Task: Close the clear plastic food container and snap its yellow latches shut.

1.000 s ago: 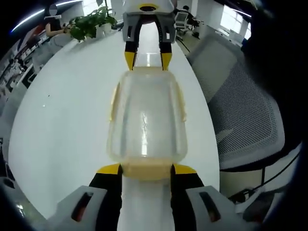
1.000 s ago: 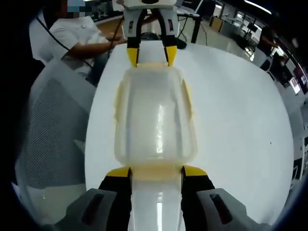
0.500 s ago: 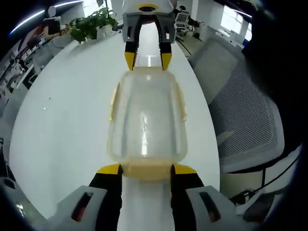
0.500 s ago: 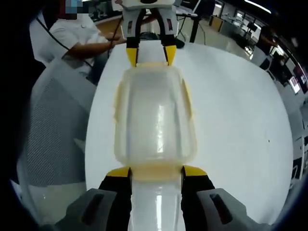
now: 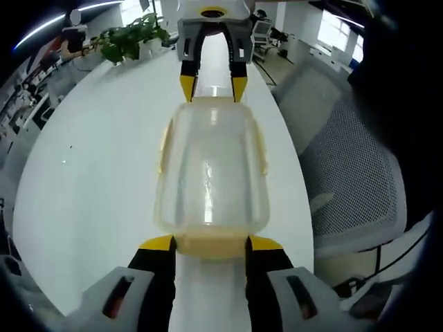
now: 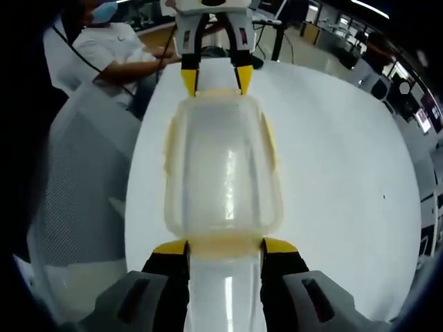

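Container (image 5: 211, 169) lies lengthwise on the white worktop (image 5: 90, 173), held between the two grippers, and it has not shifted over the last second; only the background drifted slightly (the cameras moved), so latching seems stalled or just being pressed. The left gripper (image 5: 210, 242), at 6 o'clock in its own view, has jaws spread apart against the near end latch (image 5: 210, 245). The right gripper (image 5: 212, 84), at 12 o'clock, does likewise. Whether either latch has snapped is hard to tell.
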Available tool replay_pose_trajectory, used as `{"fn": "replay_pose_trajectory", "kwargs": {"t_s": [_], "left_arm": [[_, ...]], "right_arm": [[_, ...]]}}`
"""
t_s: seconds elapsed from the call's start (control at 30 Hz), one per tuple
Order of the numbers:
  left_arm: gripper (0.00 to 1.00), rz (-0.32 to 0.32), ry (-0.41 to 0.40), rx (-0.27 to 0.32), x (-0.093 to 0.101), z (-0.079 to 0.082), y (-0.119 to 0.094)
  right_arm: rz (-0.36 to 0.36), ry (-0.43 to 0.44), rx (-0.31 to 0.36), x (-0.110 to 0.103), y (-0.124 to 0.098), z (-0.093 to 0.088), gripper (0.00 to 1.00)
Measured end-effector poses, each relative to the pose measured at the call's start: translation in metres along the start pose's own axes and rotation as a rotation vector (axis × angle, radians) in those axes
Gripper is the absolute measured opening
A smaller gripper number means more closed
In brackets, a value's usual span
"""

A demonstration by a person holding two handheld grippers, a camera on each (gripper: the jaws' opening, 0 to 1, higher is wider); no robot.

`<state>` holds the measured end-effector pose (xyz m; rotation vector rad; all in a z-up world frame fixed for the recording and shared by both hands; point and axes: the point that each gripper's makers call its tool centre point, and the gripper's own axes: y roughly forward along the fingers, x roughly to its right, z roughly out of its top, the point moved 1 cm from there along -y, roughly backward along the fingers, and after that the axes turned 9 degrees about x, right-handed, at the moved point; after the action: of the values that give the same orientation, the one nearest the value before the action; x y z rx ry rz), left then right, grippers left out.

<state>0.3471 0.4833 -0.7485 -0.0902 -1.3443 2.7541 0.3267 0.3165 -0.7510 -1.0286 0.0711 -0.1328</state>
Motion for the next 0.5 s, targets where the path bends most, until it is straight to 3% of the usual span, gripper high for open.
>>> {"fn": "replay_pose_trajectory", "kwargs": {"t_s": [0.5], "left_arm": [[0.38,-0.009,0.012,0.002,0.0,0.021,0.016]], "right_arm": [[-0.009,0.017,-0.001,-0.001,-0.013,-0.024,0.39]]}}
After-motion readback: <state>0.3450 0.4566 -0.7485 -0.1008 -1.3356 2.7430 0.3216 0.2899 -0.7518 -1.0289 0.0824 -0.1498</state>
